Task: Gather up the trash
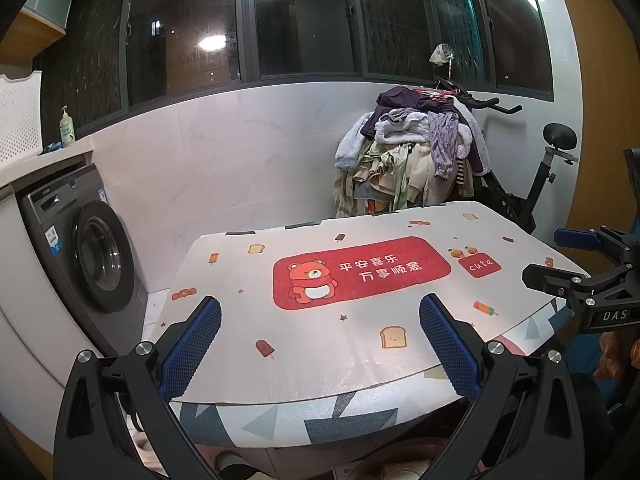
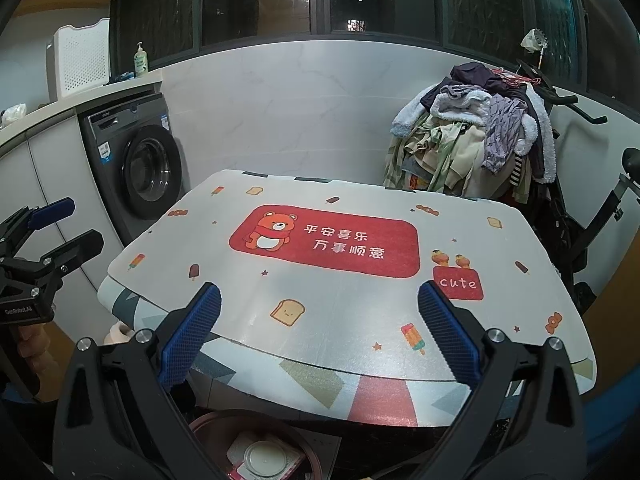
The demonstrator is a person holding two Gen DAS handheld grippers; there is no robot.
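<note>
A table covered with a printed mat [image 1: 360, 320] bearing a red bear panel [image 1: 360, 272] fills both views; it also shows in the right wrist view [image 2: 340, 292]. No loose trash lies on the mat. My left gripper [image 1: 320, 344] is open and empty above the near edge. My right gripper [image 2: 320, 340] is open and empty above the near edge; it also shows at the right of the left wrist view [image 1: 560, 256]. A round red bin [image 2: 260, 452] holding a clear lid and white packaging sits under the table edge below my right gripper.
A washing machine [image 1: 96, 248] stands under a counter at the left. A chair piled with clothes [image 1: 416, 152] and an exercise bike [image 1: 540, 168] stand behind the table. A soap bottle [image 1: 67, 128] and a white basket [image 2: 82, 60] sit on the counter.
</note>
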